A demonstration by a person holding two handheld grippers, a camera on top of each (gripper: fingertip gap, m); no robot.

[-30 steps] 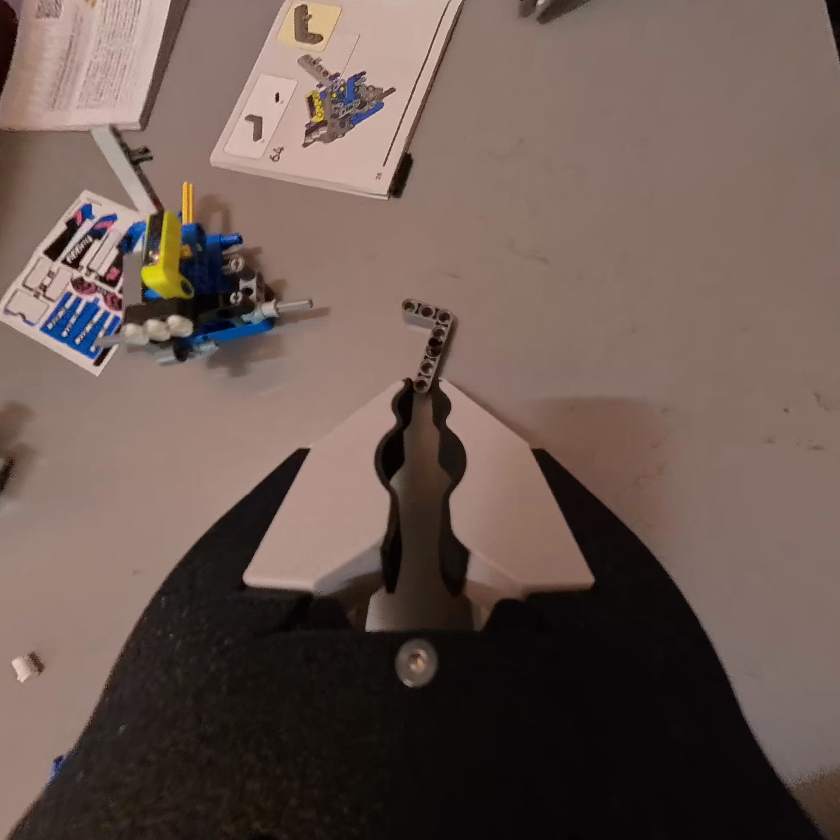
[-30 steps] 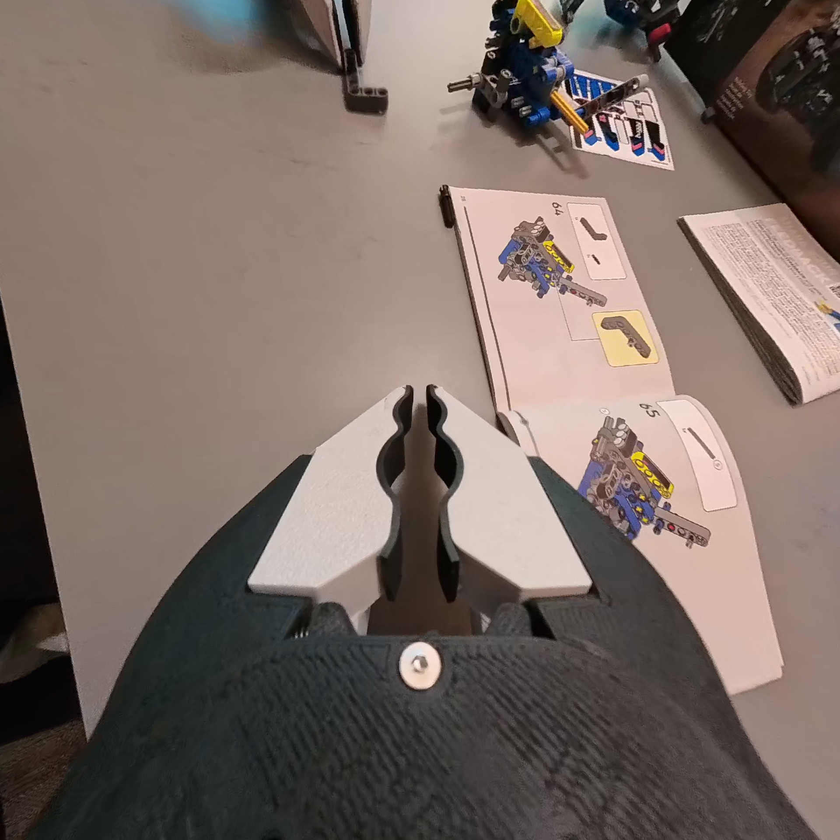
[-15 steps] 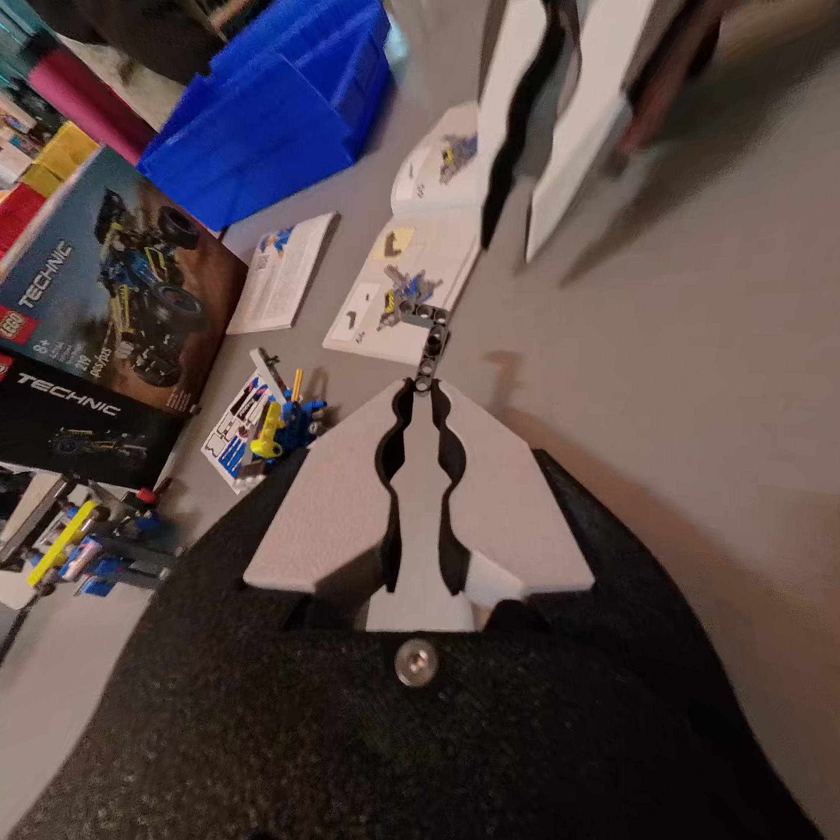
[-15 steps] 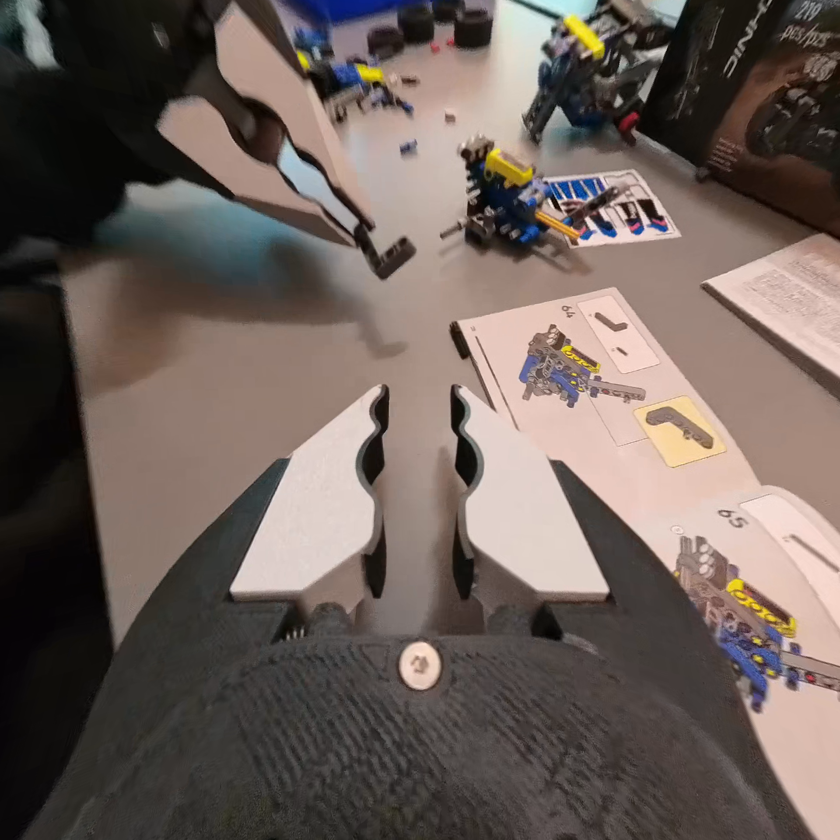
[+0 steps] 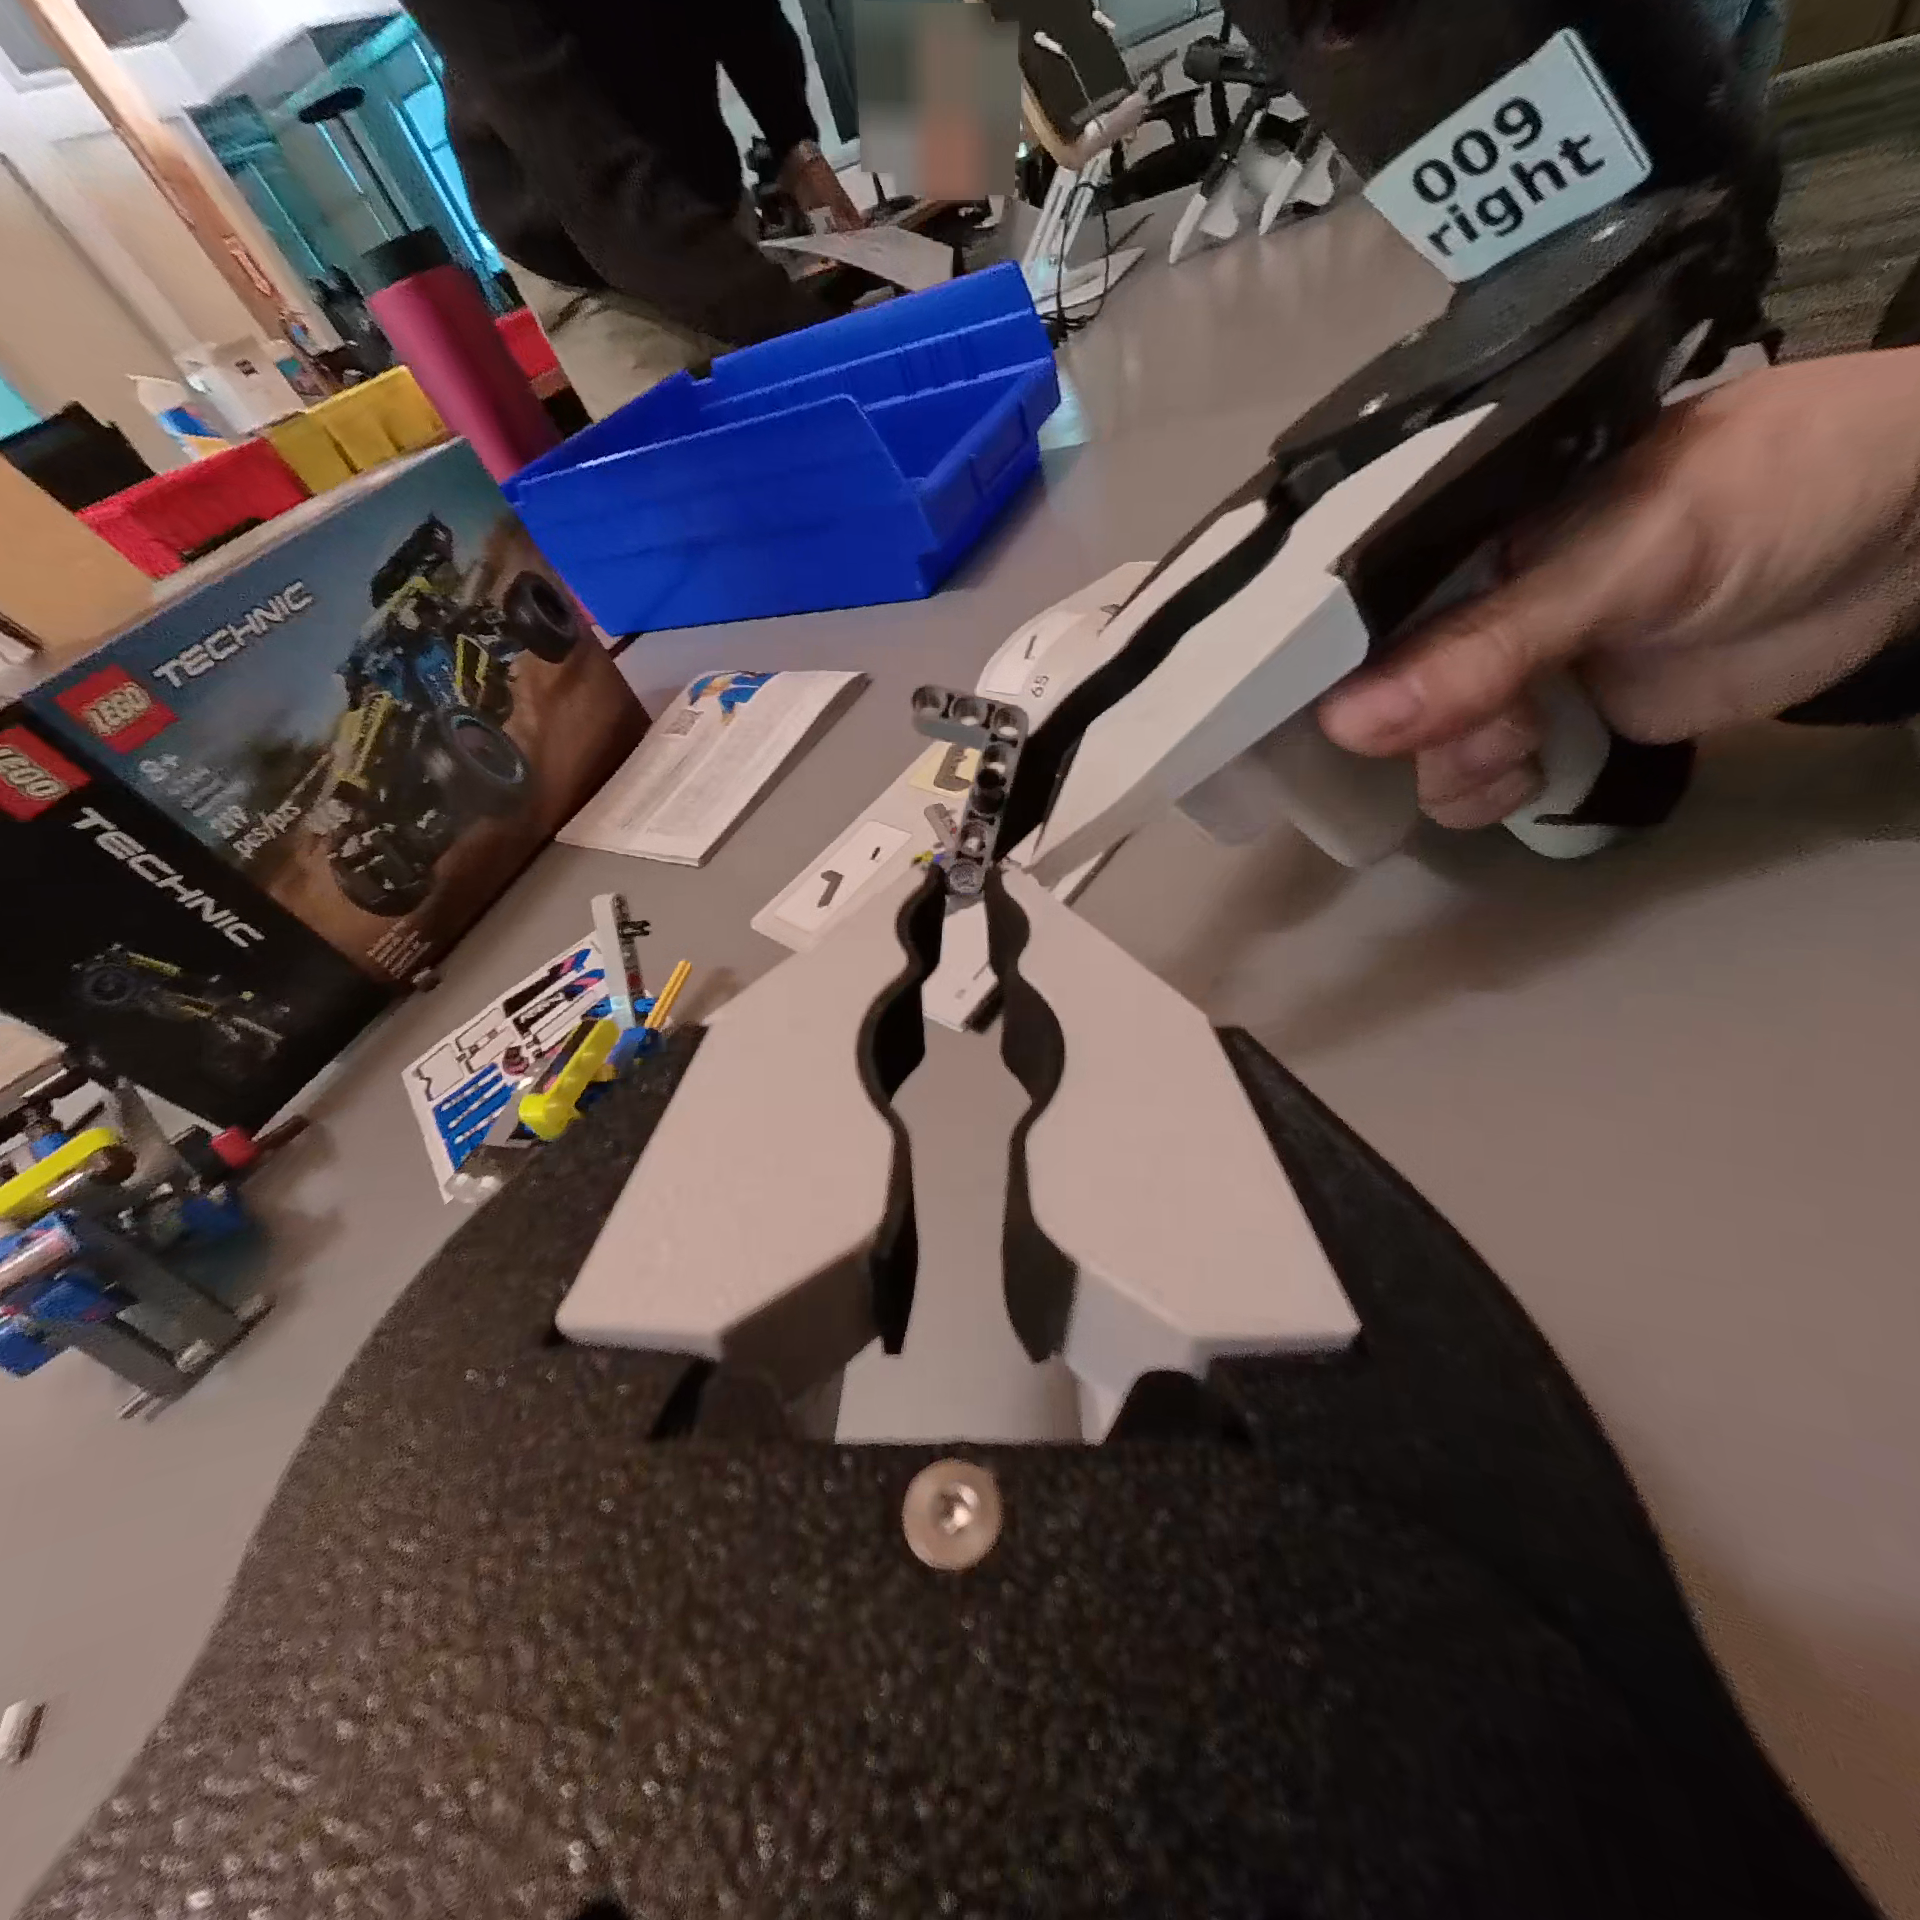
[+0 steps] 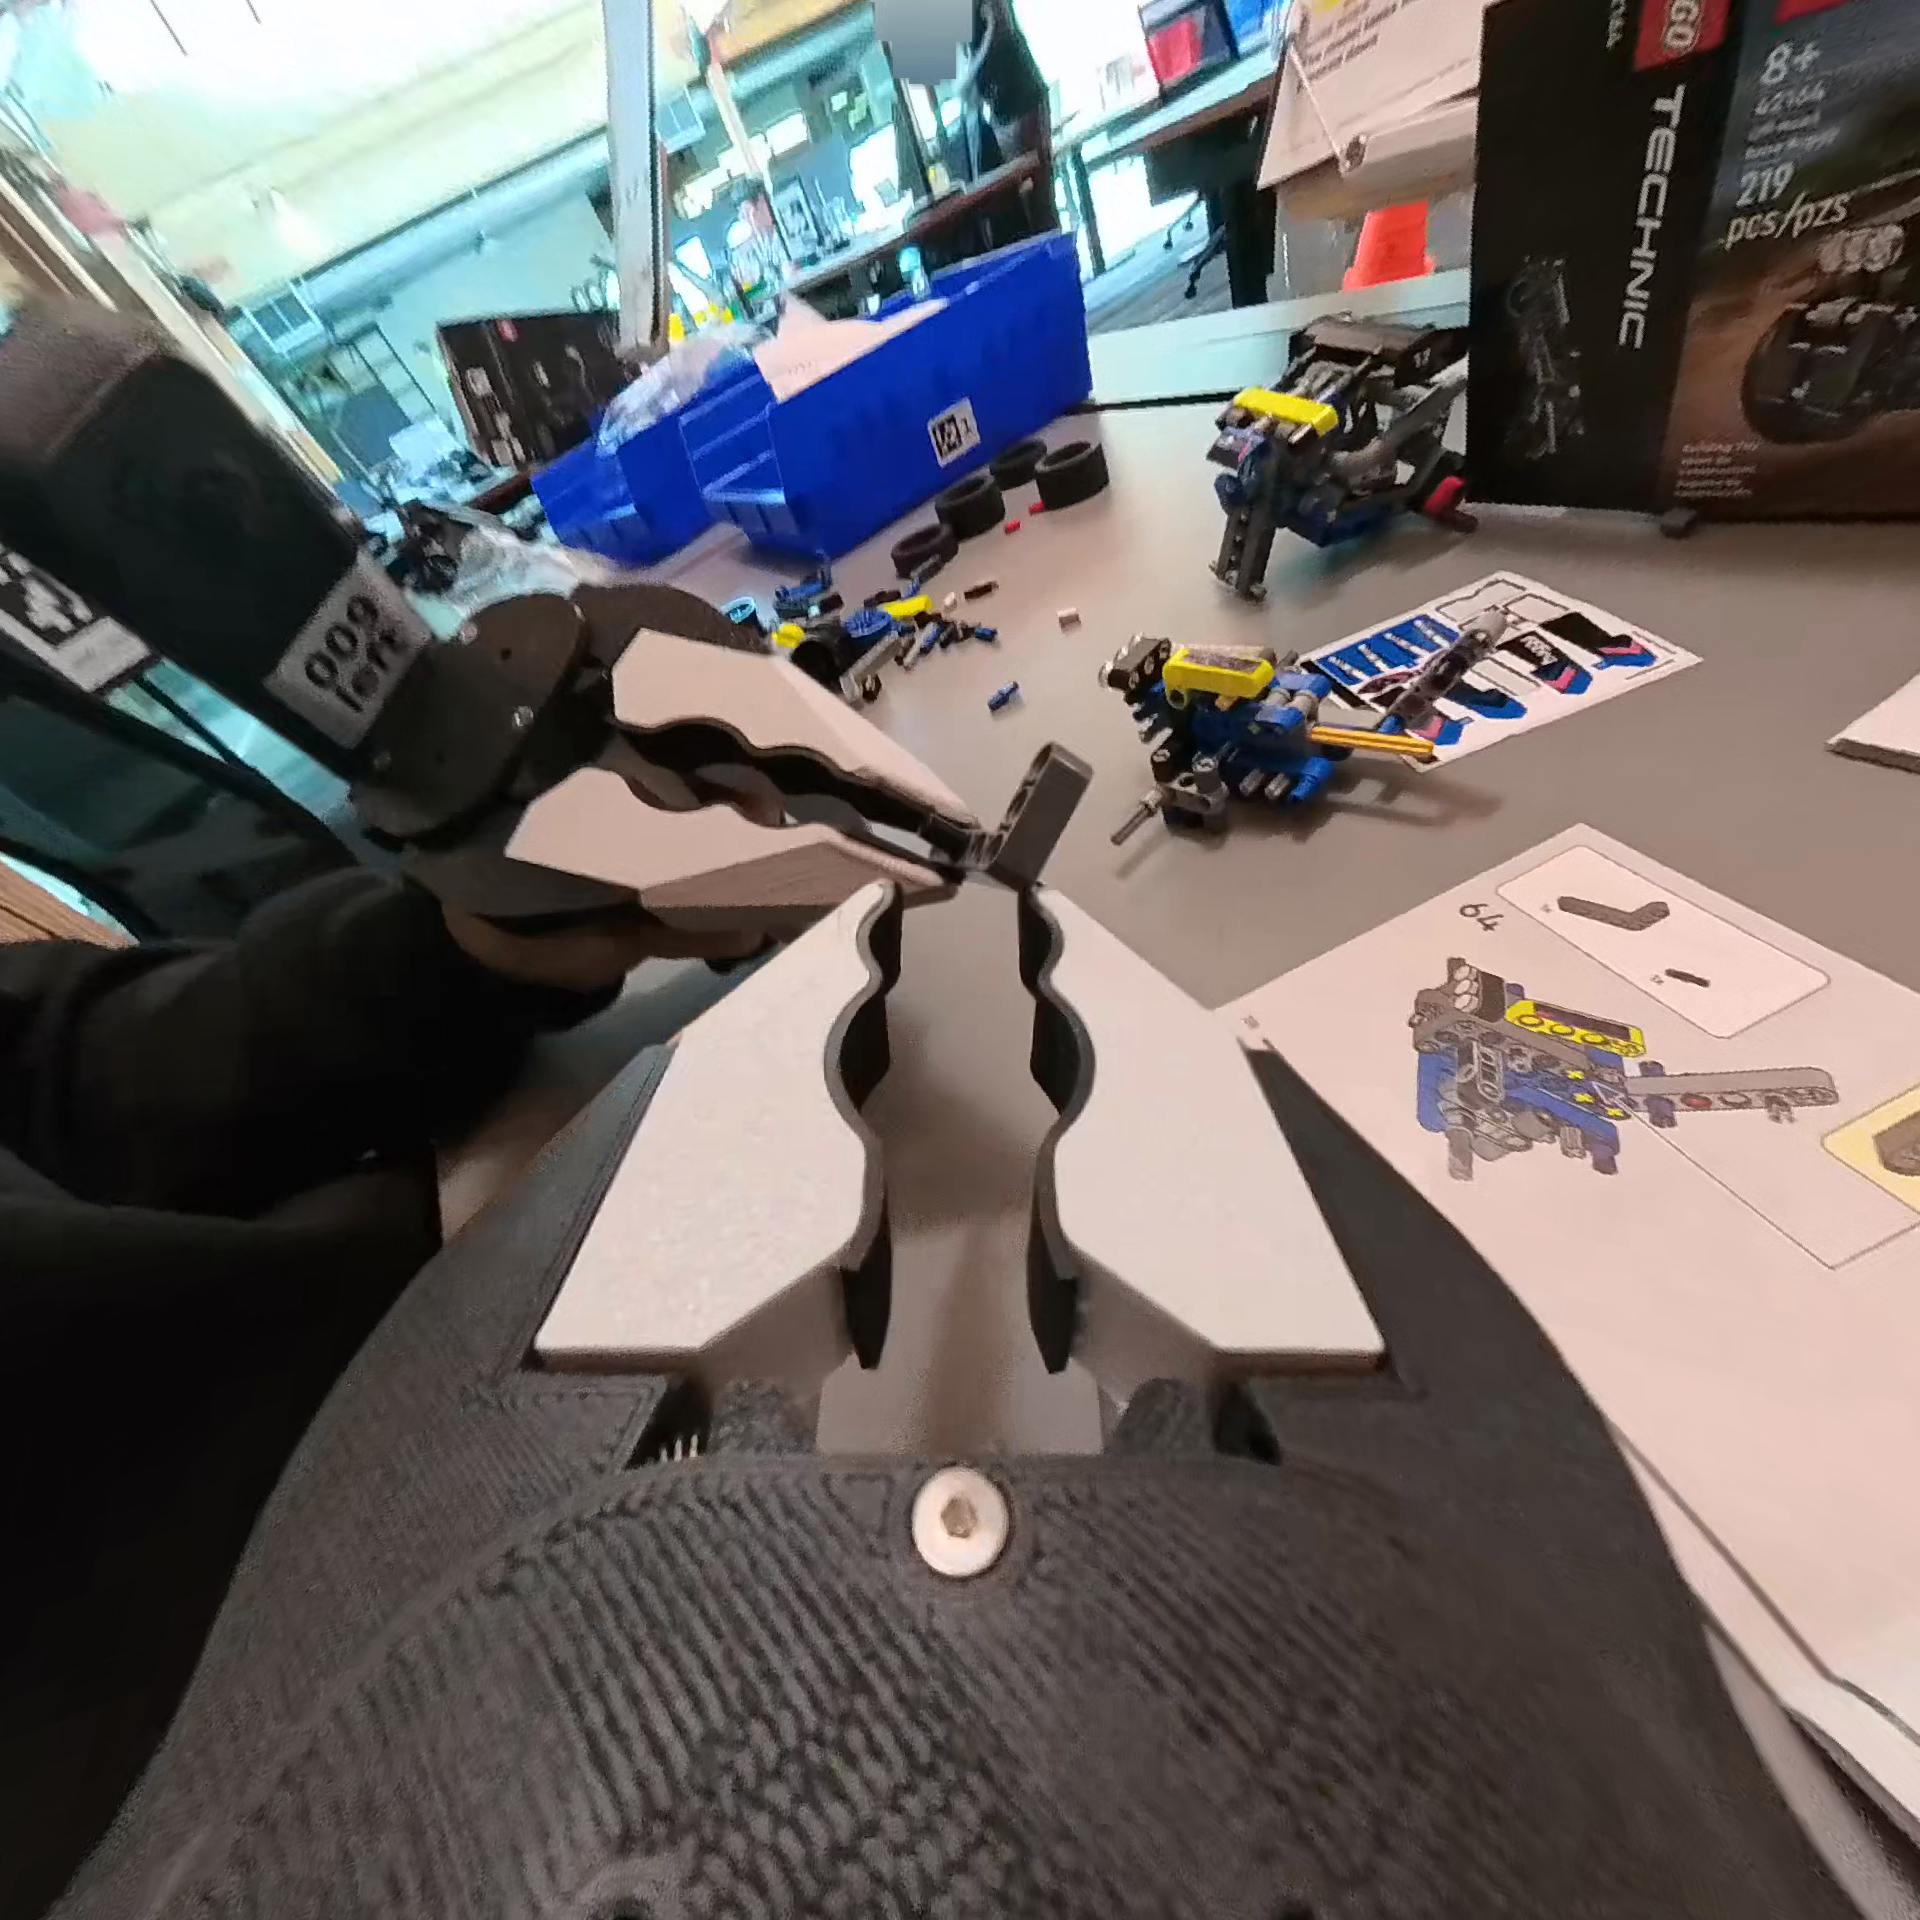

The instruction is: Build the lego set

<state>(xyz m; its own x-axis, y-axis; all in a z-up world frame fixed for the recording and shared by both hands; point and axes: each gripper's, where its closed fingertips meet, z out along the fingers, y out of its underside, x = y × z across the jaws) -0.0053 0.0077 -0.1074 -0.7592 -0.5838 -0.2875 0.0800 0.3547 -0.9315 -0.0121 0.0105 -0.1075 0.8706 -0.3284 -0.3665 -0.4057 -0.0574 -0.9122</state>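
A: Left wrist view. Our left claw [image 5: 961, 883] is pinched narrow on the near end of a grey L-shaped beam [image 5: 977, 769], held up off the grey tabletop [image 5: 1455, 1091]. Its long axis runs straight away from us; the short leg turns left at the far end.

B: And the other claw?

A: The right claw [image 5: 1023, 821] comes in from the right, gripped by a hand [image 5: 1621, 644], tips just beside the beam's lower part. Whether they touch it, we cannot tell. Far left stands the set's box [image 5: 343, 717]. It and a white label on the right claw carry printing, which we leave unread.

B: Right wrist view?

A: Our right claw [image 6: 956, 894] is moderately parted and holds nothing. The left claw [image 6: 961, 836] enters from the left, and the beam [image 6: 1039, 810] sits just beyond our tips, tilted up to the right. We judge a handover or regrip comes next, the right claw being nearest. The blue and yellow partial model [image 6: 1226, 727] lies farther right on the tabletop, beside a sticker sheet [image 6: 1507, 665]. An open instruction booklet [image 6: 1621, 1049] lies near right.
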